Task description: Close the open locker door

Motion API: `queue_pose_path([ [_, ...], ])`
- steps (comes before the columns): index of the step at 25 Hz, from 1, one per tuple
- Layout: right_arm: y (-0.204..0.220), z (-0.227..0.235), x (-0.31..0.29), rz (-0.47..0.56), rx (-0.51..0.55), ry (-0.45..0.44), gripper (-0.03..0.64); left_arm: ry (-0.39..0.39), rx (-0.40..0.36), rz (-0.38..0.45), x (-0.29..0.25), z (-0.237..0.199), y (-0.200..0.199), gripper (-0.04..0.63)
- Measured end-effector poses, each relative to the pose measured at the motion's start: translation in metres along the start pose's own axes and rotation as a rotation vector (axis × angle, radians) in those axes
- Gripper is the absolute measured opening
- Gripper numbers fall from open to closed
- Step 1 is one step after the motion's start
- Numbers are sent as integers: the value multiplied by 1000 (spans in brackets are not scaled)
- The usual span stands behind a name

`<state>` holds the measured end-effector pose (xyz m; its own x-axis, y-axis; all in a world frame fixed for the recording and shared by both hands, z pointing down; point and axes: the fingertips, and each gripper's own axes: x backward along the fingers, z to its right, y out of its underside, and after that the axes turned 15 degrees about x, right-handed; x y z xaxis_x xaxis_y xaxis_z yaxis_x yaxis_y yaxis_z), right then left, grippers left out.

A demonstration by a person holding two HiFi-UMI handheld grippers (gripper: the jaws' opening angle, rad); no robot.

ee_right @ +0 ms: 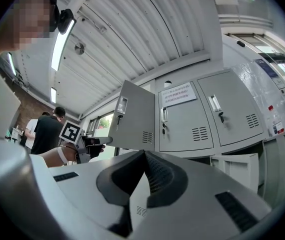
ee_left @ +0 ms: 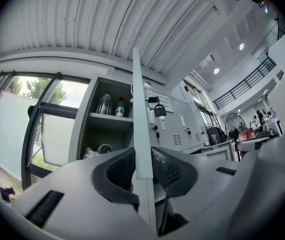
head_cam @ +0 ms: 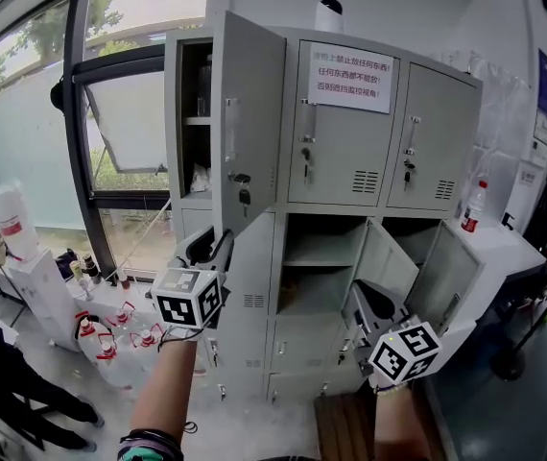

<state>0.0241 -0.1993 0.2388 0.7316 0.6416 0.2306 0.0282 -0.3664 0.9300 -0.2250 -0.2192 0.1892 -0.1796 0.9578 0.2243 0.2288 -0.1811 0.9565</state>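
Notably, the open locker door (head_cam: 249, 123) stood upright, swung out from the top-left bay. The left hand-held gripper (head_cam: 220, 246) was clamped on its lower edge. The right hand-held gripper (head_cam: 374, 317) was closed, empty and farther off.

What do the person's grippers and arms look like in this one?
The left gripper and right gripper are light grey with black textured pads and a white cube of black square markers. Forearms are unsleeved; dark bands ring the left one.

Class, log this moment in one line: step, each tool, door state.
step: close top-left locker door | left tool: clamped on its edge | right tool: shut, empty | door: open
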Motion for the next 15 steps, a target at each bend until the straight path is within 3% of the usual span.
queue_pose_path([
  [15,5,-34,-33,9,-5,69,8,28,-10,-14,-5,-65,-11,118],
])
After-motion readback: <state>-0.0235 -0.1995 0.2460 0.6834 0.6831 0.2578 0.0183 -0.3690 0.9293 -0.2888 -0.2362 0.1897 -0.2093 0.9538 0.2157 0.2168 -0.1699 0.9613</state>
